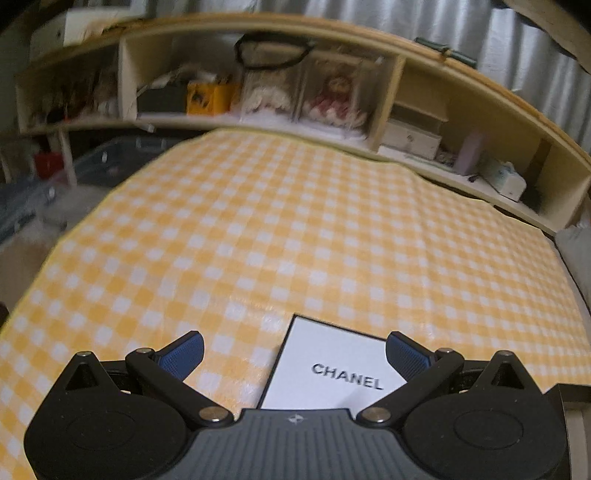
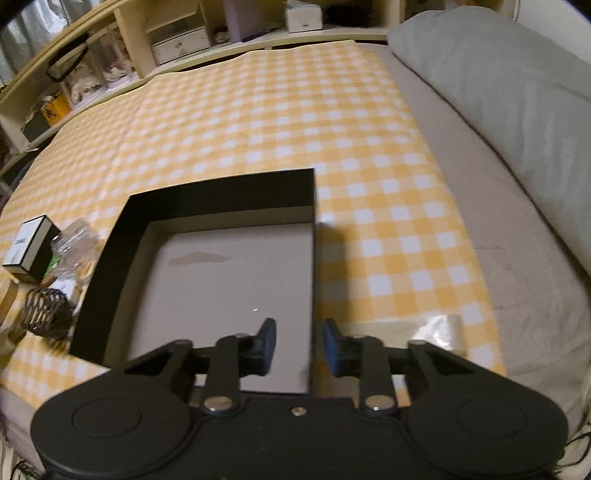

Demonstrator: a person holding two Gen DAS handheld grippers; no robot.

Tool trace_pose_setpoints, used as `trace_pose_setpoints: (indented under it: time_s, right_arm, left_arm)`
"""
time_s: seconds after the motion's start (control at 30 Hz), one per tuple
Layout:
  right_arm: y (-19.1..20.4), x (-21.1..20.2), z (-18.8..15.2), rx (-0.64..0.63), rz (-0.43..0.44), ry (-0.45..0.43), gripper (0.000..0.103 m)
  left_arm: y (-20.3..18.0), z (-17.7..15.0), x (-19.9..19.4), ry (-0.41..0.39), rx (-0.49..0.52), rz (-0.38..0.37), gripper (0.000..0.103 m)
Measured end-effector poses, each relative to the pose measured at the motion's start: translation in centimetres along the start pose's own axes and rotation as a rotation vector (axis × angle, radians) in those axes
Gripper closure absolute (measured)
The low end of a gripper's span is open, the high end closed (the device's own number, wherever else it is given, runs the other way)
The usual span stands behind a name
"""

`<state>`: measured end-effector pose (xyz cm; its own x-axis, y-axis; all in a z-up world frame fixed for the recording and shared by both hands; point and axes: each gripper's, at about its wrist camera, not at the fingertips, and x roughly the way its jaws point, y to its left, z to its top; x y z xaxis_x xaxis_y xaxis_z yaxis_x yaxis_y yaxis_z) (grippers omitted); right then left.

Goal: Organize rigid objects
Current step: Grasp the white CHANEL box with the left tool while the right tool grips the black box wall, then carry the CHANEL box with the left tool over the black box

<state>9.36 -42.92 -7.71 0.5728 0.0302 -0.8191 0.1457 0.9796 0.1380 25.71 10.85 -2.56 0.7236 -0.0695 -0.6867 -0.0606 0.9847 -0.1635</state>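
A white box printed CHANEL [image 1: 332, 362] lies on the yellow checked cloth [image 1: 277, 221], just under my left gripper [image 1: 295, 341]. Its blue pads stand wide apart, one on each side of the box's top and clear of it. In the right wrist view the same white box with black sides [image 2: 26, 242] sits at the far left. A shallow black tray [image 2: 218, 188] with a bare cardboard floor lies in front of my right gripper [image 2: 299, 332]. The jaws straddle the tray's right wall near its front corner, with a gap showing on each side of the wall.
Crumpled clear plastic [image 2: 74, 240] and a black mesh item [image 2: 44, 310] lie left of the tray. A grey pillow [image 2: 498, 92] fills the right side. A cluttered wooden shelf [image 1: 258, 26] runs along the far edge of the cloth.
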Motion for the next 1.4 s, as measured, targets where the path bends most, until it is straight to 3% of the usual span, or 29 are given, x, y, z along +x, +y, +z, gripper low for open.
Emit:
trace_pose_setpoints:
  time_s: [0.17, 0.33, 0.43, 0.6, 0.77, 0.87, 1.07, 1.23, 1.33, 1.4]
  right_arm:
    - [0.1, 0.0, -0.1, 0.016, -0.019, -0.001, 0.084]
    - [-0.6, 0.1, 0.2, 0.046, -0.023, 0.008, 0.090]
    - [-0.2, 0.1, 0.3, 0.036, -0.038, 0.019, 0.091]
    - [-0.1, 0.1, 0.3, 0.034, -0.028, 0.025, 0.091]
    - [-0.3, 0.1, 0.4, 0.031, -0.014, 0.024, 0.090]
    - [-0.3, 0.1, 0.4, 0.029, -0.013, 0.023, 0.091]
    - [-0.1, 0.3, 0.5, 0.008, -0.015, 0.033, 0.096]
    - [0.2, 0.5, 0.5, -0.017, -0.033, 0.037, 0.097]
    - [0.2, 0.7, 0.6, -0.019, -0.037, 0.039, 0.097]
    - [0.3, 0.9, 0.7, -0.028, -0.044, 0.042, 0.097]
  left_arm:
    - [2.4, -0.5, 2.5, 0.114, -0.158, -0.058, 0.000]
    - [2.4, -1.6, 4.4, 0.266, -0.233, -0.196, 0.001]
    - [0.9, -2.1, 4.1, 0.300, -0.177, -0.230, 0.001]
    - [-1.7, -3.9, 2.9, 0.395, -0.170, -0.417, 0.001]
    - [-6.3, -5.0, 1.3, 0.386, 0.018, -0.500, 0.001]
    - [-7.9, -5.0, -0.6, 0.334, 0.150, -0.468, 0.001]
    - [-9.3, -4.5, -3.1, 0.028, 0.447, -0.279, 0.000]
    - [-9.0, -3.9, 1.5, 0.079, 0.512, -0.176, 0.000]
    - [-8.2, -3.5, 4.2, 0.147, 0.519, -0.150, 0.000]
    - [-8.0, -3.4, 5.1, 0.152, 0.497, -0.138, 0.000]
